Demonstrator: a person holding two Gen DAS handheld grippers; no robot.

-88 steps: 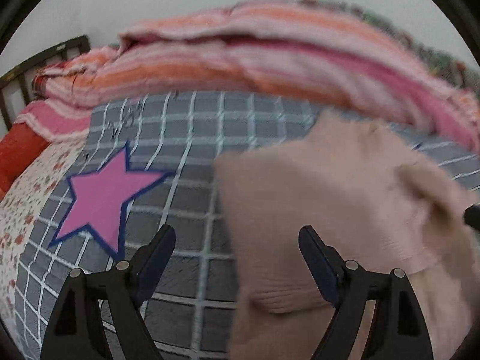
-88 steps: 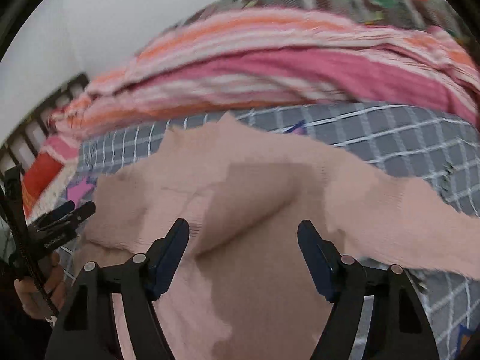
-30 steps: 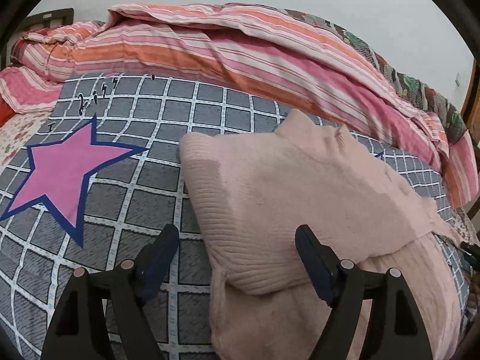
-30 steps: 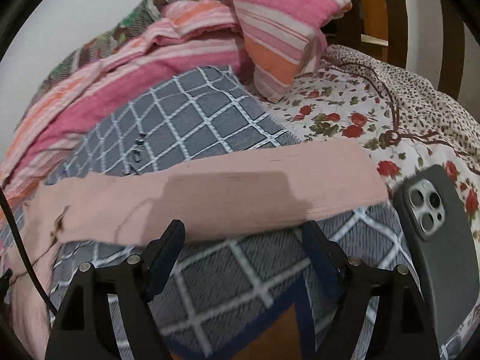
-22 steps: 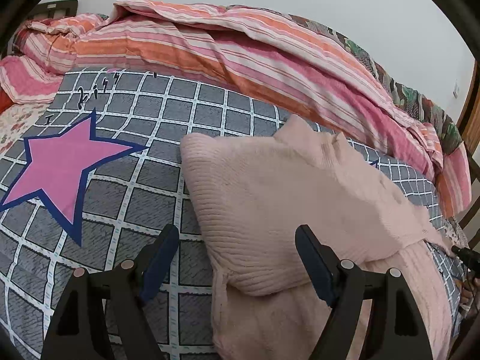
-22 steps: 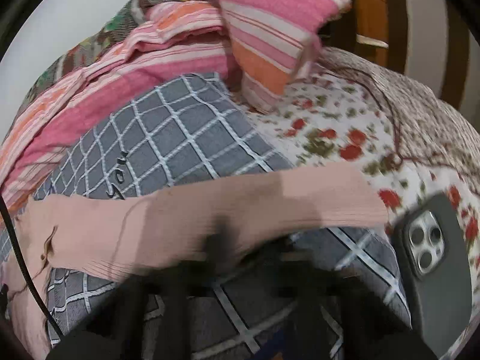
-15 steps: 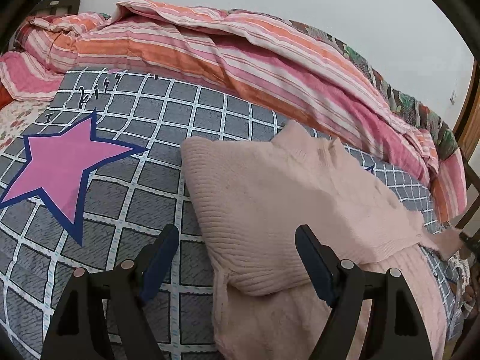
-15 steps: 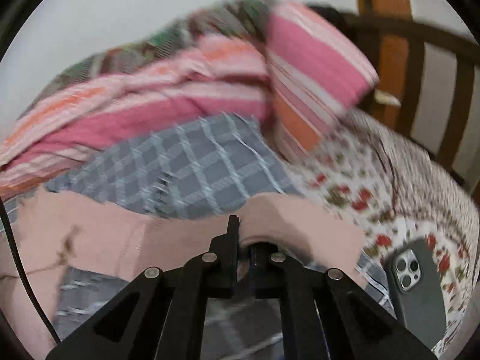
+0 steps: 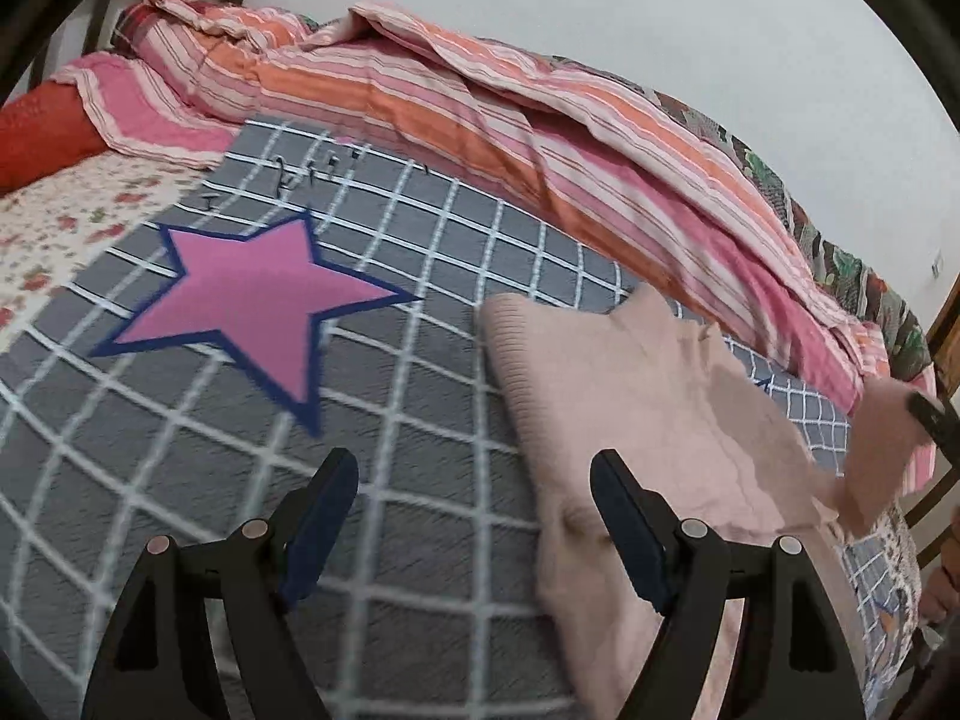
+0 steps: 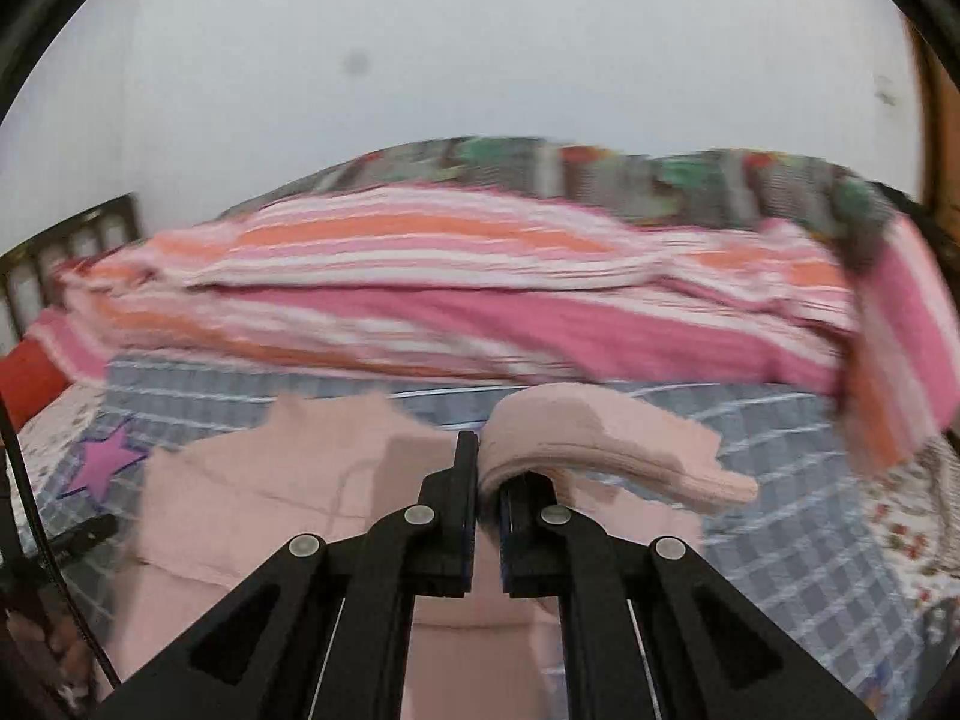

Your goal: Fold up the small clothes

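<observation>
A pale pink knit sweater (image 9: pixel 636 408) lies partly folded on the grey checked blanket (image 9: pixel 420 276). It also shows in the right wrist view (image 10: pixel 288 480). My left gripper (image 9: pixel 474 510) is open and empty, low over the blanket at the sweater's left edge. My right gripper (image 10: pixel 489 468) is shut on the sweater's sleeve (image 10: pixel 600 438) and holds it lifted above the body of the sweater. The lifted sleeve and the right gripper's tip show at the right edge of the left wrist view (image 9: pixel 888 438).
A pink star (image 9: pixel 252 300) is printed on the blanket left of the sweater. A striped pink and orange quilt (image 9: pixel 480 96) is heaped along the far side by the wall. A floral sheet (image 10: pixel 900 516) lies to the right, a red pillow (image 9: pixel 36 138) at far left.
My right gripper closed on the sleeve and lifted it, swinging back toward the sweater's body. My left gripper shifted left, so the sweater sits further right in its view.
</observation>
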